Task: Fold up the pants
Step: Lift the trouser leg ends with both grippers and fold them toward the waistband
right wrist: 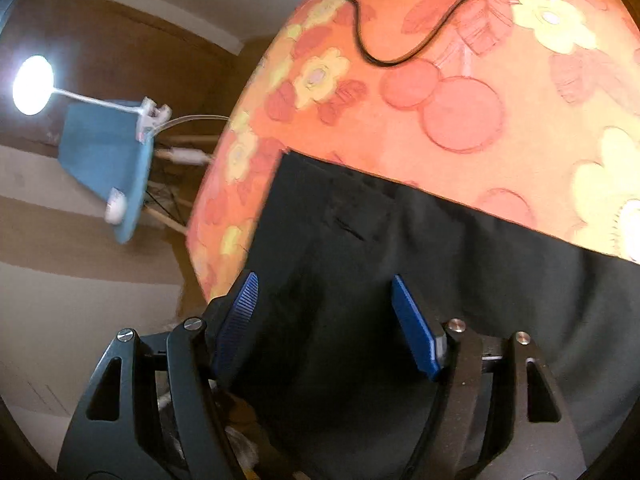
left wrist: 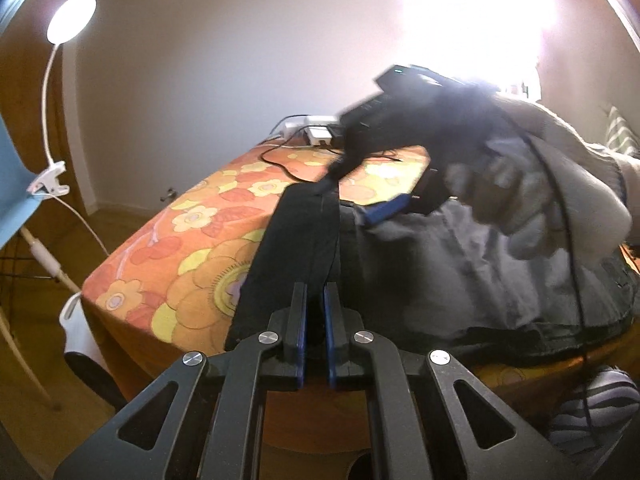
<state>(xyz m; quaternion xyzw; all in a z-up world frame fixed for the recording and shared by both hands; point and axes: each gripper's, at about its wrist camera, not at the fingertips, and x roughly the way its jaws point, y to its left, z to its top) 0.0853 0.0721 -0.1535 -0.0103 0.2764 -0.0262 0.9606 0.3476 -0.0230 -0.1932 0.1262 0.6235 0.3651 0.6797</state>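
Observation:
Dark pants (left wrist: 460, 272) lie on a table with an orange flowered cloth (left wrist: 192, 248). One leg (left wrist: 296, 240) runs from the near table edge toward the far side. My left gripper (left wrist: 315, 300) is shut on the near end of that leg. The right gripper (left wrist: 384, 210) shows blurred in the left wrist view, held by a gloved hand over the pants. In the right wrist view the right gripper (right wrist: 324, 284) is open, its blue pads (right wrist: 414, 324) apart just above the dark pants (right wrist: 400, 280) near the hem edge.
A black cable (right wrist: 400, 56) lies on the flowered cloth (right wrist: 460, 92) beyond the pants. White power adapters (left wrist: 316, 128) sit at the table's far end. A clip lamp (left wrist: 70, 18) is fixed to a blue chair (left wrist: 12, 192) left of the table.

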